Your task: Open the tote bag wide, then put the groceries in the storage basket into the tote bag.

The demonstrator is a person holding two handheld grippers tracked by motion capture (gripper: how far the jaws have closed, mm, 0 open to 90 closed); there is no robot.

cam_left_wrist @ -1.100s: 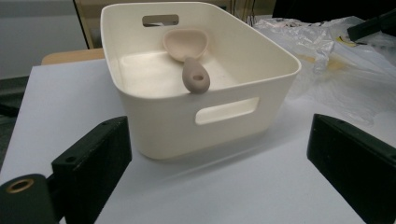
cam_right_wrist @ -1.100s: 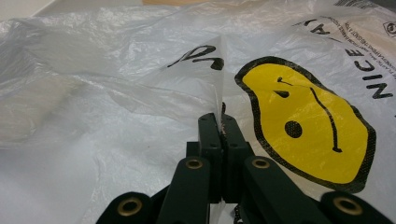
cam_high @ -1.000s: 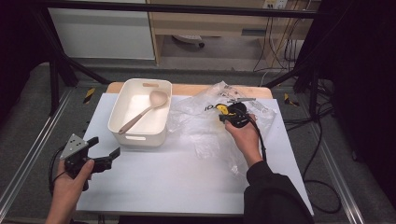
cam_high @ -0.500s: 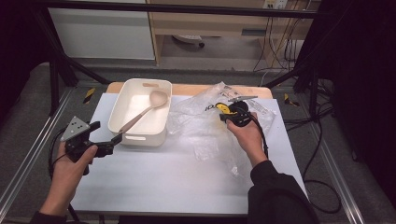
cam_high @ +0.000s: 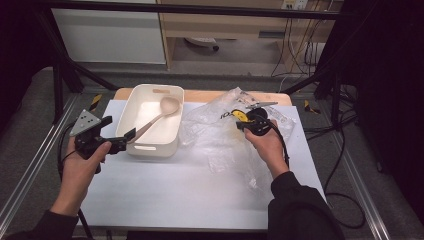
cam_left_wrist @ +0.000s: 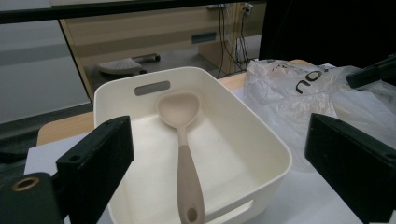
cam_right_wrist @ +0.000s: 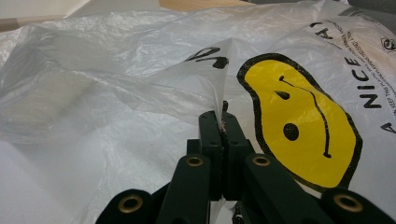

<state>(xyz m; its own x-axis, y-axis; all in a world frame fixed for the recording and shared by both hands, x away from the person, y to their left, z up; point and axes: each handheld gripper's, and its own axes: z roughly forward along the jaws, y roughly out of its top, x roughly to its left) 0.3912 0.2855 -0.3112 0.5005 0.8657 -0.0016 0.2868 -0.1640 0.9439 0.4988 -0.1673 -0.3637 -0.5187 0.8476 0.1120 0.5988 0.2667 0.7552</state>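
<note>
A: Plastic bag [cam_right_wrist: 140, 84] with a yellow smiley face [cam_right_wrist: 299, 126] on it, pinched by a fold right at the tips of the right gripper [cam_right_wrist: 223, 122], jaws squeezed tight on it.

B: And around that?

A: Rest of the bag spread flat on the white table [cam_high: 165, 190], past and beside those tips.

B: Left gripper [cam_high: 119, 134]?

A: Wide open, holding nothing. Straight ahead of its jaws, a white tub [cam_left_wrist: 261, 140]. Inside, a pinkish spoon [cam_left_wrist: 184, 154], bowl end far, handle end near and leaning on the near wall.
</note>
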